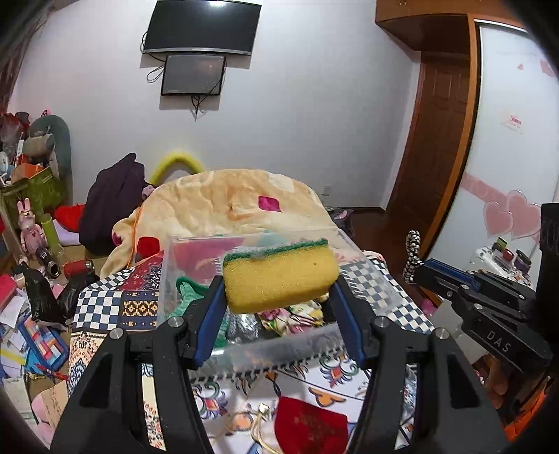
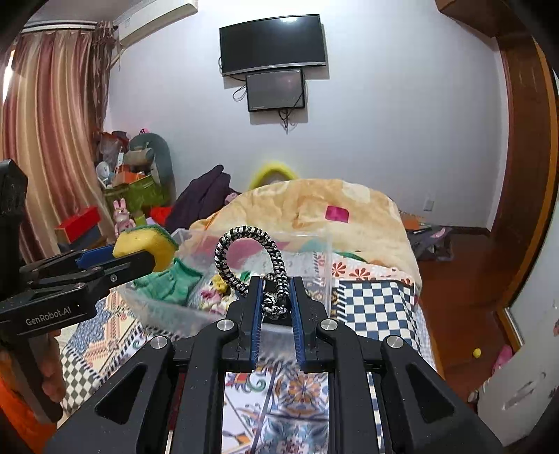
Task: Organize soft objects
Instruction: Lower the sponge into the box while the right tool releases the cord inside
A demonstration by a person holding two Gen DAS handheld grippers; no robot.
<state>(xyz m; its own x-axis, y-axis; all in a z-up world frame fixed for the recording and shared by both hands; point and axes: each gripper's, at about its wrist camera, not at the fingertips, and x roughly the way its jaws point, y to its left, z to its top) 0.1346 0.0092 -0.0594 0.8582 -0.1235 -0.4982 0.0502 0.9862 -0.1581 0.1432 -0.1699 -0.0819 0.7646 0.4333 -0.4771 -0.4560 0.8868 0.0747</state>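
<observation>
Nearest in the left wrist view, a red pouch (image 1: 311,427) with a gold cord lies on the patterned bedspread (image 1: 104,307), just below the left gripper (image 1: 279,290). Its jaws are set wide and clamp a yellow sponge (image 1: 279,279) with a green scrub layer on top, held by its two short ends. The sponge hangs above the near part of a clear plastic bin (image 1: 167,265) that sits on the bed. Inside the bin lie a green knitted cloth (image 1: 187,291) and a flowered cloth (image 1: 297,314).

The right gripper (image 2: 274,293) has its jaws narrow, pinched on a black-and-white braided cord (image 2: 244,237) whose loop arches up above the blue pads; the knotted end sits between them. This gripper is at the bin's near edge, to the right of the sponge, and the two grippers are apart.

Behind the bin a peach blanket (image 1: 241,199) is heaped on the bed, with a dark purple garment (image 1: 111,199) beside it at the left. On the far white wall hang two dark screens (image 1: 202,28), one under the other.
</observation>
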